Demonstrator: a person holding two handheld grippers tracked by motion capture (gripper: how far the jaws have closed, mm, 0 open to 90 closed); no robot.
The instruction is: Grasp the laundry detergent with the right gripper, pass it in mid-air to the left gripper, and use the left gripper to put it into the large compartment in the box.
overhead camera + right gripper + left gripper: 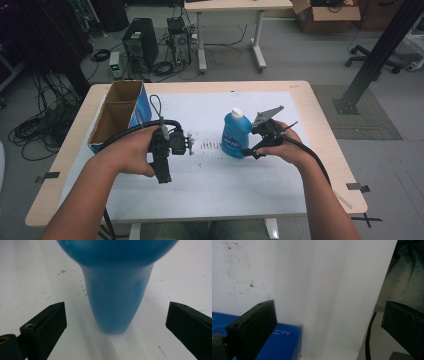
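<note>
Blue bottle [236, 136] upright on the white sheet [220, 185], right of the table's [320, 145] middle, long axis vertical, white cap [237, 113] pointing up. In the right gripper view, seen close as a blue body [116, 302] narrowing toward the sheet, standing between the two jaws and touching neither.

Right gripper [250, 151] held just beside the bottle's right flank, low against its lower half, jaws spread wide, one to each side of the bottle in its own view, nothing clamped. Whether a jaw tip grazes the bottle in the high view: cannot tell. Grey plate [266, 116] tilted above the hand [285, 145].

Left gripper [162, 167] held in the left hand [134, 152] above the sheet, left of the bottle and well apart from it, jaws pointing back toward the person. Jaws wide apart in its own view, empty, with a blue box face [283, 343] showing past the near jaw.

Open cardboard box [119, 116] with blue side standing at the table's left edge, near the left hand.
</note>
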